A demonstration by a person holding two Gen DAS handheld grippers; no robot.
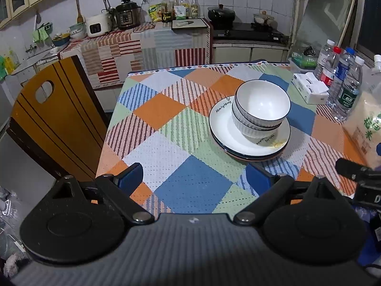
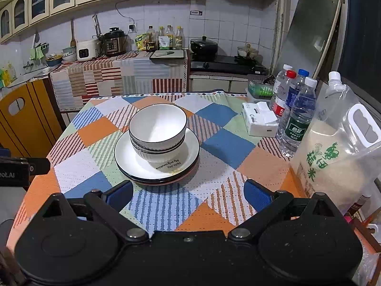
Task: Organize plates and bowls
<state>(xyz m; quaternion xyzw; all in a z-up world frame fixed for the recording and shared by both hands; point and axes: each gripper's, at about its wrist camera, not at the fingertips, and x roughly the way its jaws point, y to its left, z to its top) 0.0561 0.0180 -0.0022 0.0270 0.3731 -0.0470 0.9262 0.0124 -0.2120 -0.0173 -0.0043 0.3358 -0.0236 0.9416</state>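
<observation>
Two or three white bowls with dark rims (image 1: 262, 109) are nested and stand on a stack of white plates (image 1: 228, 138) on the patchwork tablecloth. The stack also shows in the right wrist view, bowls (image 2: 158, 131) on plates (image 2: 190, 152). My left gripper (image 1: 194, 177) is open and empty, low over the table's near edge, left of and short of the stack. My right gripper (image 2: 189, 196) is open and empty, just short of the plates' near rim.
Water bottles (image 2: 297, 119), a tissue box (image 2: 259, 122) and a bag of rice (image 2: 333, 157) stand along the table's right side. A green basket (image 2: 259, 88) sits at the far right corner. A wooden chair (image 1: 54, 124) stands left of the table.
</observation>
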